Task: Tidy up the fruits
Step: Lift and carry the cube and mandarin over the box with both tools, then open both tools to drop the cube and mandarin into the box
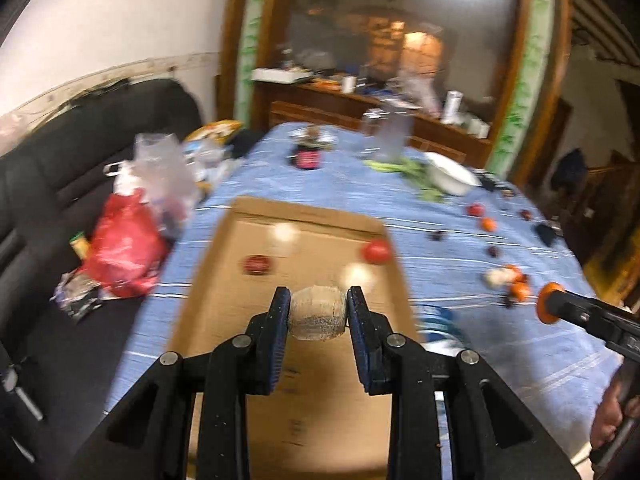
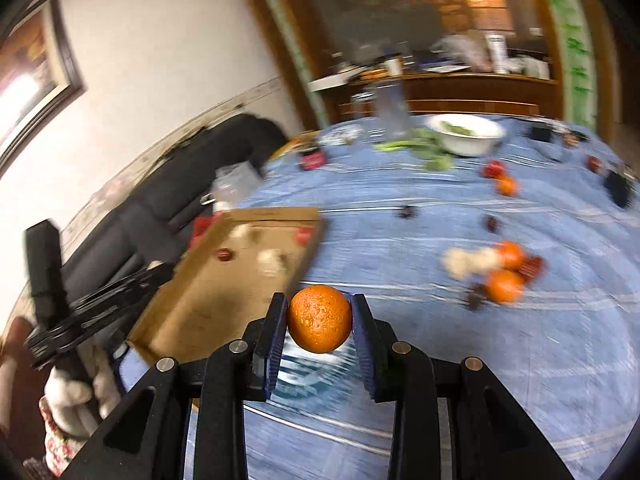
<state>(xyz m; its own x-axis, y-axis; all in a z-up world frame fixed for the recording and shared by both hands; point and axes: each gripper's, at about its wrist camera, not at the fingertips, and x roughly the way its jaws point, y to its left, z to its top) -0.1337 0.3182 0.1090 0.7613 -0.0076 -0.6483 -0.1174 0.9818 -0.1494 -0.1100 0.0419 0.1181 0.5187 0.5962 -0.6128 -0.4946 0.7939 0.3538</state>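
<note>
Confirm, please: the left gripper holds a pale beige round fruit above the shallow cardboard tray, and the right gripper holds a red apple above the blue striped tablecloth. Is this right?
One detail is wrong. The right gripper holds a round orange fruit, not a red apple, as the right wrist view shows. The rest stands: the left gripper holds the pale beige round fruit above the shallow cardboard tray, and the orange is above the blue striped tablecloth.

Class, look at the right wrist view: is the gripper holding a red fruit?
No: the right gripper is shut on an orange, held above the blue tablecloth.
</note>
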